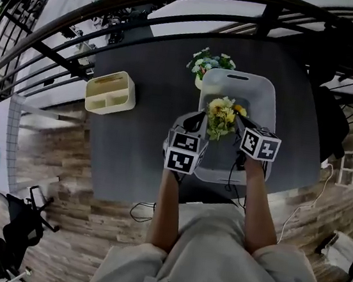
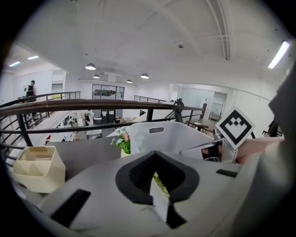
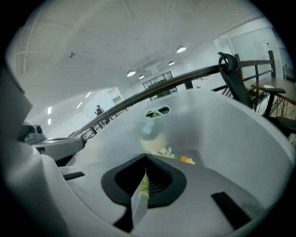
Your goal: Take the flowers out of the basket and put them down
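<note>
Dark grey table (image 1: 129, 157) by a curved black railing (image 1: 182, 2) carries a grey basket (image 1: 267, 97), a cream organiser (image 1: 110, 93) well to its left and a potted bouquet (image 1: 209, 63) just behind its far rim. From the head view, the yellow flowers (image 1: 221, 116) sit inside the basket, with the left gripper (image 1: 198, 119) and right gripper (image 1: 242, 120) meeting them from either side. Seen from the left gripper view, the left gripper (image 2: 157, 194) has its jaws drawn narrow, pinching green foliage of the flowers (image 2: 160, 183), the basket (image 2: 157, 139) beyond. Along the right gripper view, the right gripper (image 3: 140, 194) is likewise closed on green leaf, yellow blooms of the flowers (image 3: 178, 157) against the basket (image 3: 231, 134) wall.
</note>
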Available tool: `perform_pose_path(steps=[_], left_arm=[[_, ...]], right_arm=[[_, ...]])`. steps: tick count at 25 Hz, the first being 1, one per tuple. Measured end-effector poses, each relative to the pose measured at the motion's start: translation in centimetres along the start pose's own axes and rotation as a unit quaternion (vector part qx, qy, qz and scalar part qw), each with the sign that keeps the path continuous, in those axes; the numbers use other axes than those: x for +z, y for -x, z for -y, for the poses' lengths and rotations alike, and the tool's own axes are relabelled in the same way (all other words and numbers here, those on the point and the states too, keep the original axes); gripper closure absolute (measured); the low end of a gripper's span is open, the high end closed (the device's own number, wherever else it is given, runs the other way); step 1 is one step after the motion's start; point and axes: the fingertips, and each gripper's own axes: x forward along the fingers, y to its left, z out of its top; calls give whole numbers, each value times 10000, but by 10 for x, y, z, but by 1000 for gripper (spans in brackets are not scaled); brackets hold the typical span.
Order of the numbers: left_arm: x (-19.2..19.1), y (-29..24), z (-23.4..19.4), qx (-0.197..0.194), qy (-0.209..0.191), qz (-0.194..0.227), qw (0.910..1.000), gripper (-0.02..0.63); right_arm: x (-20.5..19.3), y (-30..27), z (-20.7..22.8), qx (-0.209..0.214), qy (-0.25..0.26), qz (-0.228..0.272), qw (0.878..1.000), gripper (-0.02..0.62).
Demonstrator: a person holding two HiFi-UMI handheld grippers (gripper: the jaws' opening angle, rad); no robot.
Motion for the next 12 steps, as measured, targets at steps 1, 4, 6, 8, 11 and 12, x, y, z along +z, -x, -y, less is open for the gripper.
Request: perform_pose_path(steps=[1,4,6,8,11,12], left_arm=[[1,-1,0,21,-12,-39,10000,591],[5,-4,-2,48,-25,-111,9999,589],[6,-5,-1,41,-85,-163,9998,589],[6,-6,1,55,-149,-199,9997,589],[6,-7,2,69,-181,-195,9996,589],[6,-7,2,80,-208,-210,9995,589]], right_arm=[[-11,-4,4,-6,-63,-208,9998,569],[-41,-17,14,-81,-212,-750,9969,564],[-61,-24,19,-81,-357,-1094,9933,466],[-78,-30,20,46,-521,-1409,9886,416],[-100,-38,18,217,-763,-1792,9806,407],[-109,-41,17,255,-810,-1937,9774,388]])
